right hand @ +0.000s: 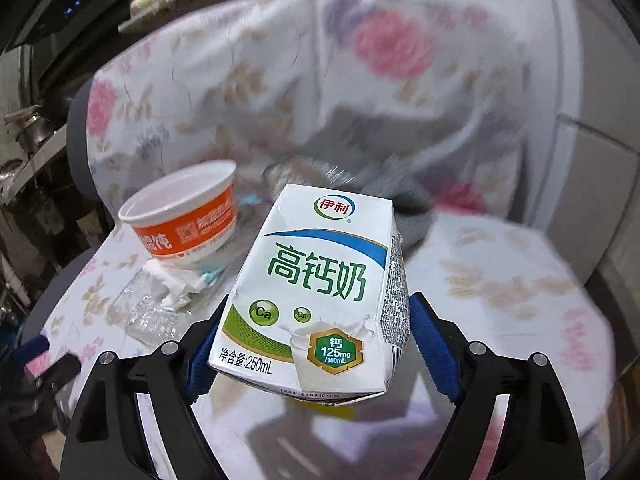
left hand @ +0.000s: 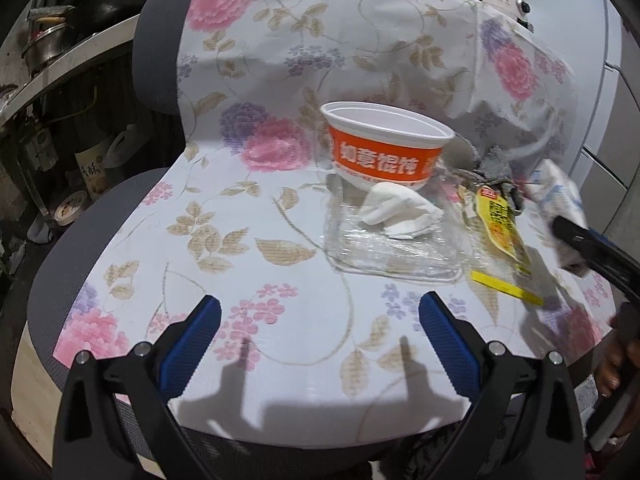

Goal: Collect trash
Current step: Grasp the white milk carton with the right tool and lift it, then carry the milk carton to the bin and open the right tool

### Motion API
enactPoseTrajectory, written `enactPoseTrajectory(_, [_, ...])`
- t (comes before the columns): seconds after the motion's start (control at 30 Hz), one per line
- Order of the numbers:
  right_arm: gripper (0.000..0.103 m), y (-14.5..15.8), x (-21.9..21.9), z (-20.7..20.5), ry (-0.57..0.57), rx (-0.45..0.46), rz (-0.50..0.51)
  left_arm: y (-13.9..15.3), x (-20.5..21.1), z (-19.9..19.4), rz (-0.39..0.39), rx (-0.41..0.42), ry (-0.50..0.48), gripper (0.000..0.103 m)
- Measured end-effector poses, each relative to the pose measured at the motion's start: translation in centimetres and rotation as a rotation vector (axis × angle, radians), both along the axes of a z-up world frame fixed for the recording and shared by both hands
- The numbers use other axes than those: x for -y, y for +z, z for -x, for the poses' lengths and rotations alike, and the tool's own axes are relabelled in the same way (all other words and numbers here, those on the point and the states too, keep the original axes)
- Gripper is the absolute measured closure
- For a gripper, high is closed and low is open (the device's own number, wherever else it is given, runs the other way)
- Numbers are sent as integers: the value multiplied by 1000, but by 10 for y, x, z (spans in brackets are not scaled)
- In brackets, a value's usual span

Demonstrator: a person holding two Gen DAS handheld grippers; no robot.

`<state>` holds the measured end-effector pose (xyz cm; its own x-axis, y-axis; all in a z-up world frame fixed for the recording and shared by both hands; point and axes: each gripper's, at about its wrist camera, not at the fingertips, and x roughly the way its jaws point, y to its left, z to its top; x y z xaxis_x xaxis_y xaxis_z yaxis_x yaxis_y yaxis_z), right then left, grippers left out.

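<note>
Right gripper clamped on a white milk carton, blue pads pressed to both sides, carton tilted and lifted clear of the floral cloth (background blurred). Left gripper hovering low over the same cloth, fingers spread wide with nothing between them, pointing toward an orange-and-white noodle bowl. Just in front of the bowl: a crumpled tissue lying on a clear plastic wrapper. Beside those, to the right, a yellow snack packet.
</note>
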<state>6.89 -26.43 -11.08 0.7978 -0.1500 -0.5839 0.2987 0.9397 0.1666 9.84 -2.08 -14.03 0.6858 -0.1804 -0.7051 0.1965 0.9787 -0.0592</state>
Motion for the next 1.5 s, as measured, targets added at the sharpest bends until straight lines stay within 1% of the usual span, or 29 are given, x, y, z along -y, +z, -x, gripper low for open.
enactPoseTrajectory(0.17, [19,4,22,48,-47,2,18,1,23,3,0,-9,-40,7])
enactPoseTrajectory(0.3, [19,2,30,74,-74,2,40,2,47,3,-13,-8,-80,7])
enactPoseTrajectory(0.4, [19,0,34,84,-80,1,41,4,61,1,-22,3,-107,7])
enactPoseTrajectory(0.5, [19,-1,36,90,-72,6,44,10,65,-15,-4,17,-96,8])
enactPoseTrajectory(0.53, [19,-1,36,91,-68,7,44,10,65,-23,4,13,-88,10])
enactPoseTrajectory(0.57, [19,-2,35,91,-63,9,45,10,65,-29,7,5,-85,20])
enactPoseTrajectory(0.6, [19,-2,35,91,-58,10,45,9,67,-39,12,-11,-86,25])
enactPoseTrajectory(0.67, [19,-2,34,89,-48,9,43,5,71,-53,6,-24,-89,27])
enactPoseTrajectory(0.73, [19,-3,33,87,-40,7,44,-2,80,-67,-29,-33,-93,27])
enactPoseTrajectory(0.8, [19,-4,33,86,-37,5,46,-9,86,-78,-47,-48,-103,27])
enactPoseTrajectory(0.9, [19,-5,34,84,-32,0,48,-21,91,-93,-60,-81,-103,28])
enactPoseTrajectory(0.93, [19,-5,35,84,-32,-1,48,-24,91,-96,-62,-89,-102,29])
enactPoseTrajectory(0.97, [19,-5,35,84,-33,-2,48,-26,92,-98,-65,-94,-104,34])
enactPoseTrajectory(1.0, [19,-5,36,84,-33,-2,47,-28,93,-100,-73,-99,-114,43])
enactPoseTrajectory(1.03, [19,-4,36,84,-33,-2,48,-30,94,-100,-81,-102,-123,48])
enactPoseTrajectory(1.07, [19,-4,36,84,-33,-3,48,-30,94,-99,-84,-102,-129,59])
enactPoseTrajectory(1.1, [19,-4,36,84,-32,-1,47,-30,93,-97,-80,-97,-138,73])
enactPoseTrajectory(1.13, [19,-4,35,84,-31,1,47,-28,91,-92,-75,-91,-145,77])
enactPoseTrajectory(1.17, [19,-3,34,85,-29,2,47,-26,89,-89,-73,-83,-149,85])
enactPoseTrajectory(1.2, [19,-1,33,85,-26,5,49,-22,86,-83,-67,-69,-160,91])
enactPoseTrajectory(1.3, [19,3,28,86,-18,14,54,-8,75,-62,-33,-34,-182,95])
enactPoseTrajectory(1.5, [19,13,17,93,-6,40,56,22,61,-13,72,16,-248,96])
